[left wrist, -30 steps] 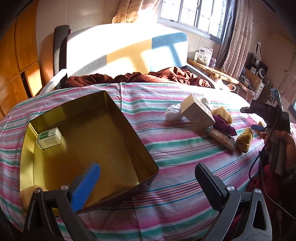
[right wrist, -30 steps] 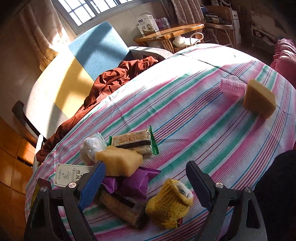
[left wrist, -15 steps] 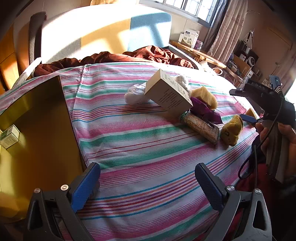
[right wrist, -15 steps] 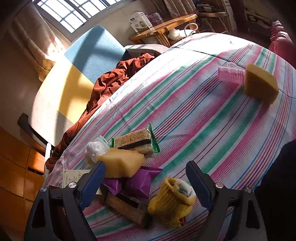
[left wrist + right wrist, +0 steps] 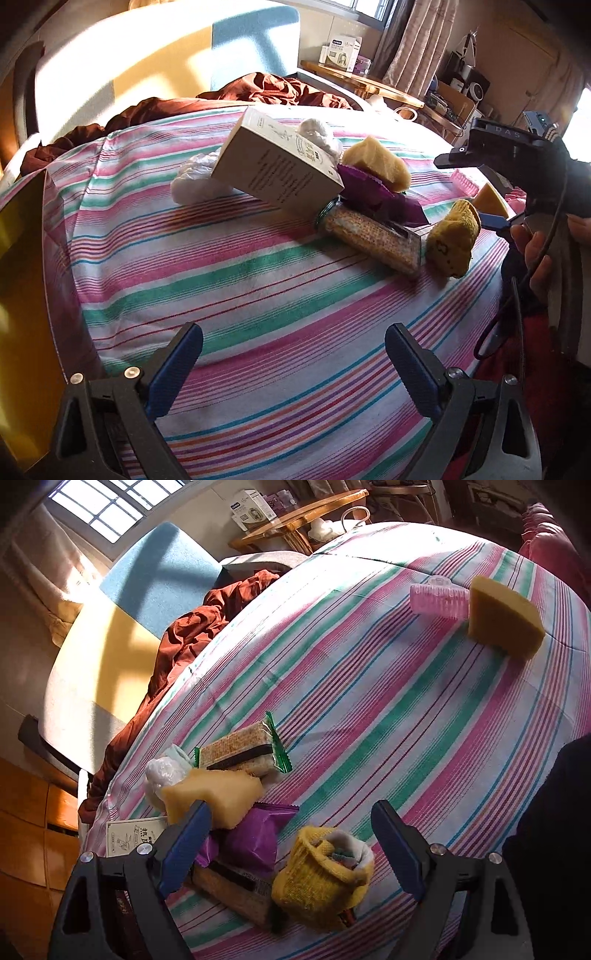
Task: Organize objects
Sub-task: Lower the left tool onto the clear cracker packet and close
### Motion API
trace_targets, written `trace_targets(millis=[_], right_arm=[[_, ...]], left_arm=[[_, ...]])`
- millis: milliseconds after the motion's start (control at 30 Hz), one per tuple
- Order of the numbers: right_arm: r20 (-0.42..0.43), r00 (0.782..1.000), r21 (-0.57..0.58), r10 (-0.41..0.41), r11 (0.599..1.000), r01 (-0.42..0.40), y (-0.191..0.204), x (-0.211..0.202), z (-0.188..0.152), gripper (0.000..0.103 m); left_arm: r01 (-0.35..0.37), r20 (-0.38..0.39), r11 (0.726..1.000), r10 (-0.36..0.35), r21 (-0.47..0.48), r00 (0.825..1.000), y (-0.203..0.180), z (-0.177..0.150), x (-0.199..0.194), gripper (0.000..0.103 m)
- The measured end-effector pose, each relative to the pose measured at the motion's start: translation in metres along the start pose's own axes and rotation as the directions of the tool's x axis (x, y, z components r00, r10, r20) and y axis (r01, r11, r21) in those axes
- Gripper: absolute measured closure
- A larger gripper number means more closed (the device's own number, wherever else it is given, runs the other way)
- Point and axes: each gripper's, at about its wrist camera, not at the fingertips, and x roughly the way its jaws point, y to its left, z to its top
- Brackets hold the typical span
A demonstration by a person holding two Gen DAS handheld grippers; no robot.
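Gone from between the left gripper's (image 5: 293, 360) fingers is the gold tin (image 5: 22, 295), now a cut-off sliver past the left finger's outer side; only bare striped bedsheet (image 5: 258, 288) lies between the fingers, which stand wide and are closing with nothing between them. Ahead of them sits the pile: a tilted white box (image 5: 277, 162) leans over a cracker packet (image 5: 369, 236), hiding part of a purple wrapper (image 5: 380, 195) and a crumpled white plastic bag (image 5: 199, 177). Right gripper (image 5: 291, 840) fingers are wide too — a yellow sock (image 5: 321, 878) lies between them untouched, its lower edge hard to read in shadow. Beyond the right finger the sheet is open up to a yellow sponge wedge (image 5: 502, 620) and pink hair roller (image 5: 437, 602) — well apart from the pile.
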Motion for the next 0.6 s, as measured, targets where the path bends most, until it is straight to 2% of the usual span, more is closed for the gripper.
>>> trace_targets(millis=[100,167,233,433,600], right_arm=[[0.001,1.000,0.003,0.008,1.000,-0.008,0.000,-0.001,0.000,0.013],[0.007,1.000,0.002,0.015,1.000,-0.015,0.000,-0.002,0.001,0.013],[0.008,1.000,0.003,0.026,1.000,-0.026,0.000,-0.003,0.001,0.013],[0.005,0.998,0.004,0.057,0.998,-0.057,0.002,-0.002,0.002,0.013],[0.008,0.996,0.014,0.088,0.996,-0.088,0.001,-0.003,0.003,0.013]], left_arm=[[0.038,-0.019,0.998,-0.039,-0.049,0.999,-0.004,0.012,0.013,0.010],[0.057,-0.033,0.996,-0.060,-0.066,0.998,-0.010,0.022,0.022,0.018],[0.066,-0.050,0.995,-0.070,-0.073,0.996,-0.019,0.033,0.033,0.022],[0.101,-0.067,0.987,-0.110,-0.125,0.992,-0.043,0.062,0.060,0.021],[0.067,-0.060,0.985,-0.077,-0.157,0.995,-0.057,0.078,0.080,0.015]])
